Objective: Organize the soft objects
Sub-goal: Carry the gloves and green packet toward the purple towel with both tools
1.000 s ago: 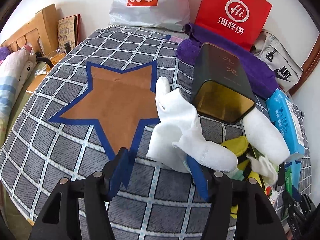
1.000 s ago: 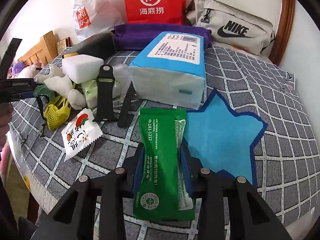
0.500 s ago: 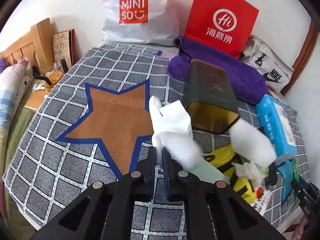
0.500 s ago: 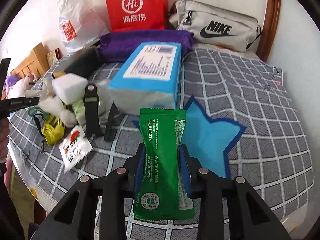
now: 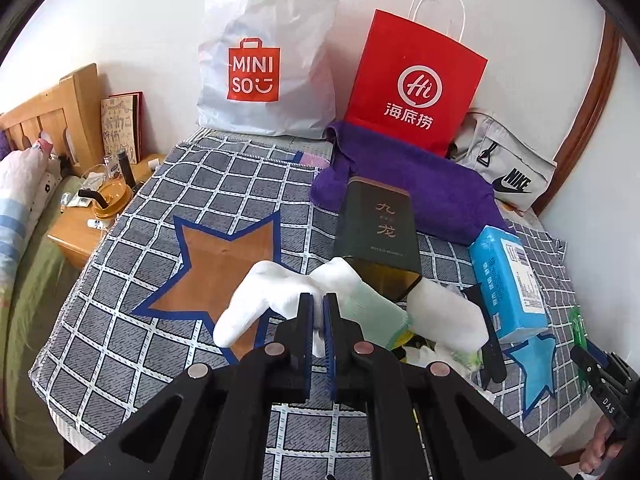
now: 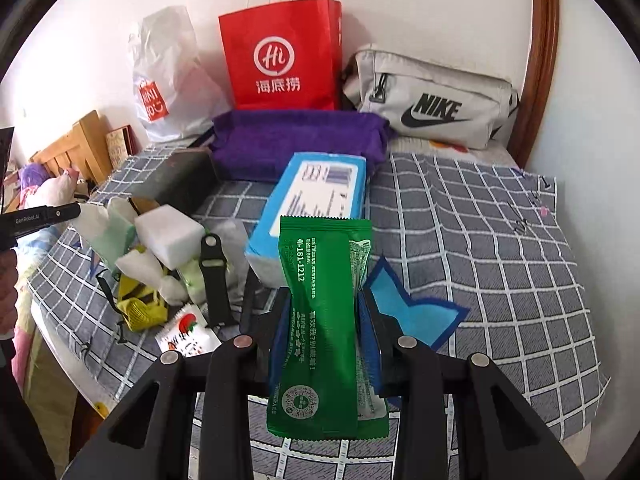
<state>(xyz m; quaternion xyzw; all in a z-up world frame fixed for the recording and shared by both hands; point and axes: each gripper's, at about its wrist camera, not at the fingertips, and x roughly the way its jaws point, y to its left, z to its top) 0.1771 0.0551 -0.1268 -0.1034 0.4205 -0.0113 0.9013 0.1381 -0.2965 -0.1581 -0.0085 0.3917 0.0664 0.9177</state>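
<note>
L gripper [image 5: 316, 322] pinched tight on white socks [image 5: 280, 292], ends flopping sideways. R gripper [image 6: 324, 316] squeezing green packet [image 6: 324, 320], long axis pointing fwd.

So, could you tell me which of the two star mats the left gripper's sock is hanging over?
The brown star. The white sock pinched in the left gripper overlaps its lower point; the blue star lies off to the right.

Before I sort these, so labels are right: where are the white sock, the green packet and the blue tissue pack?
white sock [image 5: 256, 300], left wrist view, hanging toe end.
green packet [image 6: 320, 320], right wrist view, mid-body.
blue tissue pack [image 6: 320, 184], right wrist view, printed top face.
</note>
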